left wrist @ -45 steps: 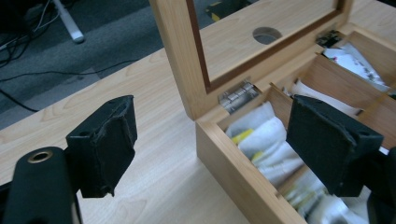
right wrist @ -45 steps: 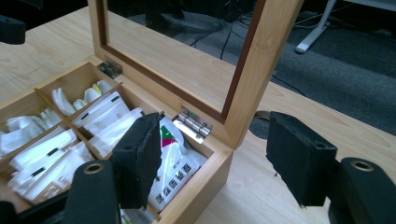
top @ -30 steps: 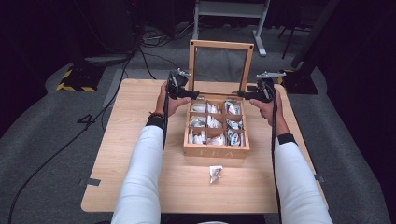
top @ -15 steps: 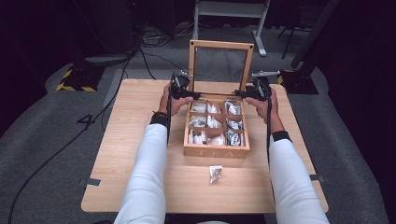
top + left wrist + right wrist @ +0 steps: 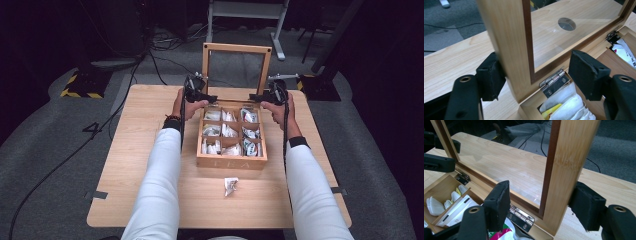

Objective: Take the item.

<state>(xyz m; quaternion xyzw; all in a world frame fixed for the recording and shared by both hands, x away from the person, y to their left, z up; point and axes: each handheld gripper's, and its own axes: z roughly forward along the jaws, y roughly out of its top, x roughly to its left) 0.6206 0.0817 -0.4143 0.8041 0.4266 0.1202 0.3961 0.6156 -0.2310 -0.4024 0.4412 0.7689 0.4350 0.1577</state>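
Wooden lid [image 5: 237, 70] stands upright at frame centre, each open hand-held gripper [image 5: 194, 93] [image 5: 270, 94] straddling a post, closing seemingly undone.

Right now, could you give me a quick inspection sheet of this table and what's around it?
Surface: wooden table, bare apart from the items below.
Job's things: wooden box of tea bags, its glass lid standing upright.
Clutter: one loose tea bag in front of the box.
Grippers: left gripper and right gripper each open, straddling a side rail of the lid.
Cables: several cables on the floor.
Surroundings: grey carpet, dark stands behind.
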